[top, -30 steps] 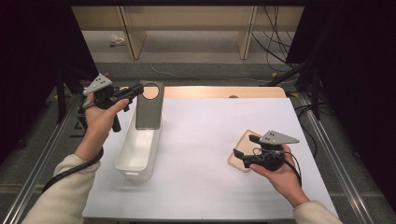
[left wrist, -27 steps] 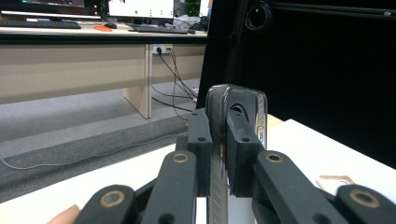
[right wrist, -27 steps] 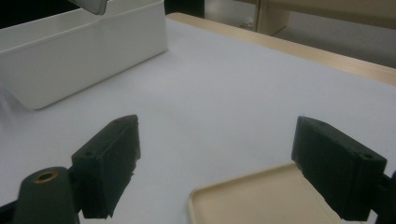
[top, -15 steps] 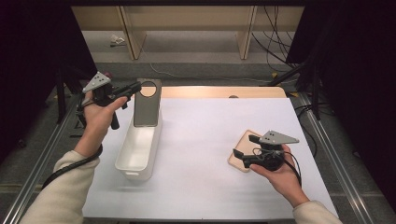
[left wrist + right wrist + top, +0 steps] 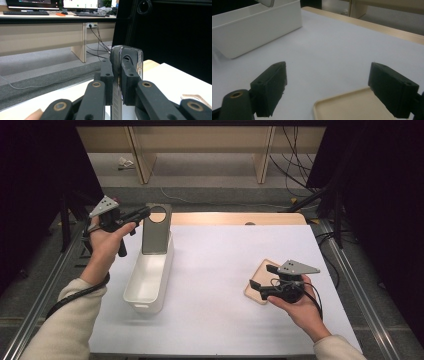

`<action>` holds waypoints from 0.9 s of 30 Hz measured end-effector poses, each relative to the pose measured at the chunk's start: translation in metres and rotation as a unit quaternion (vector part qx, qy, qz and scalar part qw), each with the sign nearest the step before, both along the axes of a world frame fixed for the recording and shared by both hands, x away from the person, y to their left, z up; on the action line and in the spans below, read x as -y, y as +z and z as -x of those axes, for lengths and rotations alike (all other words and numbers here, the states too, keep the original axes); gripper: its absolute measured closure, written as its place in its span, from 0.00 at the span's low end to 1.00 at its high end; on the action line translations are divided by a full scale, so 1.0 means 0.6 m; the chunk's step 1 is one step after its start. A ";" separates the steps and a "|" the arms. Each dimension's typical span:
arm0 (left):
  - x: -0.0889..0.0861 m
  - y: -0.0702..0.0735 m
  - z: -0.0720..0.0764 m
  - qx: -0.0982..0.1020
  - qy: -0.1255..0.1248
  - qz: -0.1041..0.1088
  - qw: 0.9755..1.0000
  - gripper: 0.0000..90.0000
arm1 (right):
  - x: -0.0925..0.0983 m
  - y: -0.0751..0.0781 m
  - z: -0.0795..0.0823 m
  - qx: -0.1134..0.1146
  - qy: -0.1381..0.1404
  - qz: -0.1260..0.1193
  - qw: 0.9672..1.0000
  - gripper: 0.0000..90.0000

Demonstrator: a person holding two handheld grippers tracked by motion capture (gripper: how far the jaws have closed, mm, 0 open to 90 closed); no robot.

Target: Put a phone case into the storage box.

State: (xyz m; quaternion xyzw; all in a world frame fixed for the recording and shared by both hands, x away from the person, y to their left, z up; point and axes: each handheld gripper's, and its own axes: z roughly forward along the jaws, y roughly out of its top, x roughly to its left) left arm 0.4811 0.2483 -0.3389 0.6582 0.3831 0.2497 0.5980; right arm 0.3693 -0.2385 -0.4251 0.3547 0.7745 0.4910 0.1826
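Grey and flat, the metal plate with a round hole near its top (image 5: 156, 230) is standing upright at the far end of the long white plastic bin (image 5: 149, 279), and your left gripper (image 5: 141, 213) is clamping its upper edge, jaws pressed narrow against both faces of the plate (image 5: 127, 58). You are holding it from the left side of the bin, close to the table's far left corner, where the wooden table edge (image 5: 235, 218) is running just behind the plate. Your right gripper (image 5: 261, 276) is resting well apart on the right, jaws spread wide and gripping nothing, hovering over the near corner of the shallow beige tray (image 5: 257, 286). In the right gripper view the tray's rounded rim (image 5: 352, 106) is lying between the two black fingers (image 5: 273, 86), with the bin's white wall (image 5: 259, 27) far off. Between bin and tray the white table cover (image 5: 220, 265) is offering you a broad open stretch.
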 end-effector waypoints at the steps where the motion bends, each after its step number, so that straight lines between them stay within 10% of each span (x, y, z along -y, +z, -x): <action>1: -0.001 -0.001 -0.001 0.000 0.001 0.001 1.000 0.91 | 0.000 0.000 0.000 0.000 0.000 0.000 1.000 0.18; 27: -0.017 -0.018 -0.024 -0.015 0.014 -0.001 1.000 0.91 | 0.000 0.000 0.000 0.000 0.000 0.001 1.000 0.18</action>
